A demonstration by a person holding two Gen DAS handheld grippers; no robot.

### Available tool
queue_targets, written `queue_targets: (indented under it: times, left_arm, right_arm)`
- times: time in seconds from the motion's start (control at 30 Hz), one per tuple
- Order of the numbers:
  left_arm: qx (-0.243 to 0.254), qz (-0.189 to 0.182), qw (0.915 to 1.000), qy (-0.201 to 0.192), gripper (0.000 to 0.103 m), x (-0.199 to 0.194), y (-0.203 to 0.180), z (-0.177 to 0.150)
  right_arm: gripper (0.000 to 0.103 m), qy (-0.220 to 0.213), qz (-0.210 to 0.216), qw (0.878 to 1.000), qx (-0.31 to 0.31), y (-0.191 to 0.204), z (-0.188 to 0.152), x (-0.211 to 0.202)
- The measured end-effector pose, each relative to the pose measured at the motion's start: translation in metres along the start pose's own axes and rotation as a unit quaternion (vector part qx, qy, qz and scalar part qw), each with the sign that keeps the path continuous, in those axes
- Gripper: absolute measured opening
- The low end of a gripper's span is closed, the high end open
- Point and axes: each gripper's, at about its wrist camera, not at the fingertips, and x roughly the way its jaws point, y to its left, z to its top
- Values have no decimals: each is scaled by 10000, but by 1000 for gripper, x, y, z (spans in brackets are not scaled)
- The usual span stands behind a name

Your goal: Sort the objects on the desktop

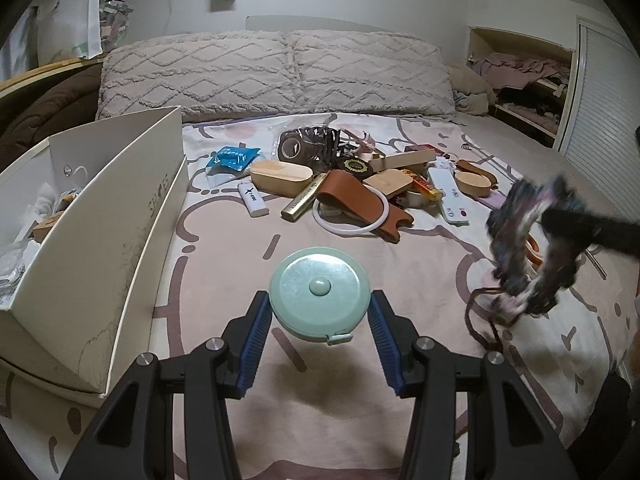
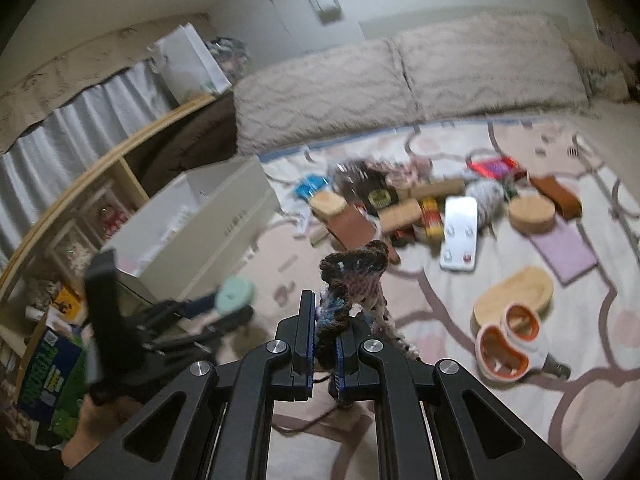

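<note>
Over near part of bed [image 1: 400,264], left hand-held gripper [image 1: 320,312] clamps round mint tape measure [image 1: 319,296] by its rim, clear of bedding. White box [image 1: 100,240] at left. Right hand-held gripper [image 2: 327,342] nearly closed, pinching knitted pouch [image 2: 352,280]; cord [image 1: 480,316] dangles.

Risks: smooth round case may squirt from pads; trailing cord could snag far clutter pile [image 1: 360,184] or the left hand-held gripper.

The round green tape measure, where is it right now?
The round green tape measure is clamped in the left tool, held up over the bed sheet, with the white box to its left.
</note>
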Motion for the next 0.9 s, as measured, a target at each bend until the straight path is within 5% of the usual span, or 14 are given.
queue_targets:
  times: [0.4, 0.63, 0.67, 0.73, 0.77, 0.8, 0.9]
  left_arm:
    - [74, -32, 10000, 49, 49, 2, -4, -2]
    - [88, -47, 9999, 53, 49, 2, -5, -2]
    - [91, -50, 9999, 53, 49, 2, -6, -2]
    - [87, -52, 9999, 59, 49, 2, -6, -2]
    - [84, -51, 9999, 60, 49, 2, -5, -2]
    - [84, -50, 9999, 59, 49, 2, -5, -2]
    - [72, -59, 9999, 65, 49, 2, -6, -2]
  right_arm:
    - [9, 804, 370, 9947, 520, -25, -25, 47]
    - [10, 1070, 30, 9940, 232, -18, -37, 60]
    - [16, 1077, -50, 9940, 204, -18, -39, 61]
    - [43, 1037, -158, 9943, 164, -18, -41, 61]
    - [71, 987, -157, 9949, 155, -17, -42, 60]
    - [84, 966, -126, 9952, 136, -15, -43, 59]
    - [86, 1041, -234, 9943, -84, -8, -45, 62]
